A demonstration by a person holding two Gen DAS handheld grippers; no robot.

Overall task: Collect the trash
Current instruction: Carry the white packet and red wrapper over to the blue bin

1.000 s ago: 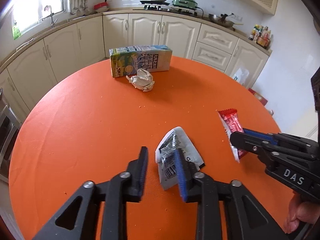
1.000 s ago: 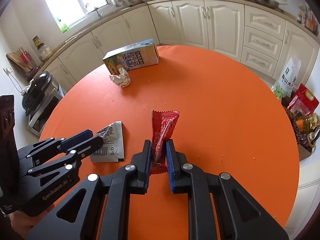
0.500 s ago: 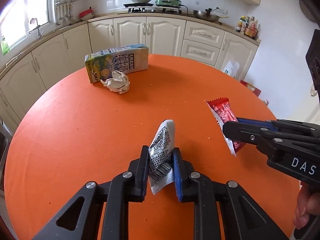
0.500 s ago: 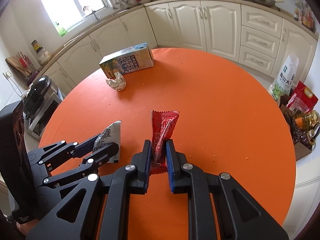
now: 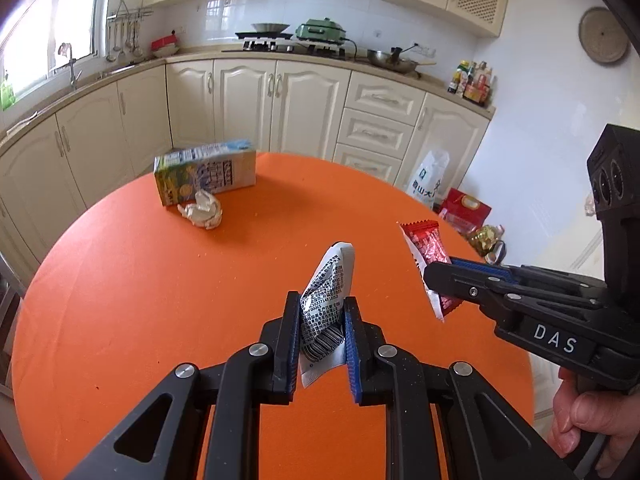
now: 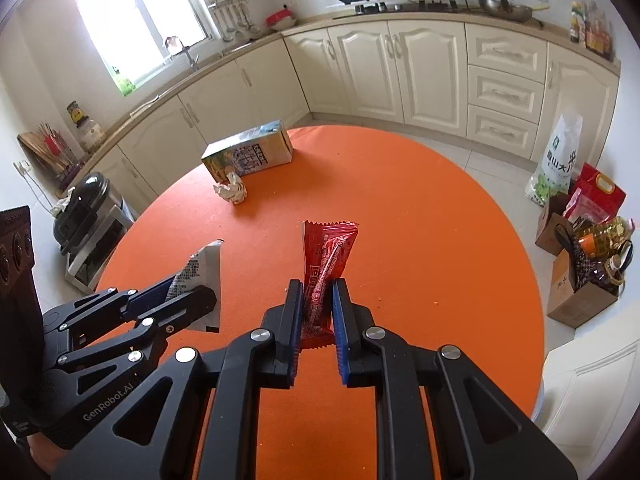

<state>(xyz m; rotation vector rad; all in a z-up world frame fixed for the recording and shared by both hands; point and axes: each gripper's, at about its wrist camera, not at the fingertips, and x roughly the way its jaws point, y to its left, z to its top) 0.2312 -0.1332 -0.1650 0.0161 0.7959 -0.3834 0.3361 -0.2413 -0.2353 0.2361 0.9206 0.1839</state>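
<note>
Both jaws clamping wrappers: white wrapper (image 5: 326, 300), red wrapper (image 6: 324, 276)

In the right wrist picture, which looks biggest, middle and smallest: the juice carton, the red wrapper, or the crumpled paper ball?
As they look in that view:
1. Juice carton and red wrapper look about equal, so I won't rank them; the wrapper is much nearer the camera, which makes it look bigger.
2. Crumpled paper ball, clearly smallest, beside the carton.

Bright daylight from blown-out window (image 6: 132, 20), fisheye bending, dark corners
</note>
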